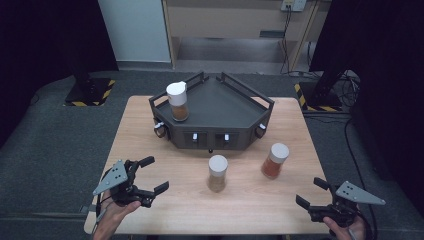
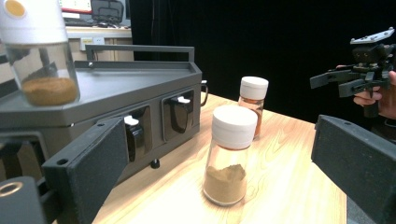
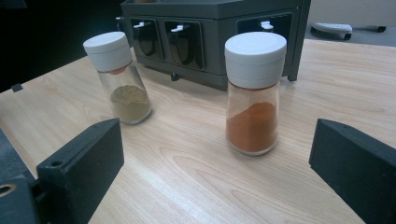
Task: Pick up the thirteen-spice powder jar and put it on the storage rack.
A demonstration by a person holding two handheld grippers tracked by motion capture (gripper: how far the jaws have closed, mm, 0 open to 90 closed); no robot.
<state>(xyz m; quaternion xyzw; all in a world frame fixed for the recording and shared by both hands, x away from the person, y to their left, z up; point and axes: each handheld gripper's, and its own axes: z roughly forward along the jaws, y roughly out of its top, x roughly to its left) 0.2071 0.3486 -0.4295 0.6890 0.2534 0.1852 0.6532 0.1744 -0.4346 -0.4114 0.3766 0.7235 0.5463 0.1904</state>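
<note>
Jars first: one (image 1: 177, 101) up on the rack (image 1: 235, 107), near its left corner. Two more down on the table (image 1: 150, 130), in front of the rack: a tan jar (image 1: 217, 173) in the middle, an orange jar (image 1: 275, 160) to its right. Likely one put away, two left to go. Left gripper (image 1: 150, 175) low at the left, jaws wide, holding nothing. Right gripper (image 1: 310, 192) low at the right, wide too, empty. Seen up close from the right gripper view: little drawers (image 3: 184, 39) on the rack front, plus fine powder in both jars.
</note>
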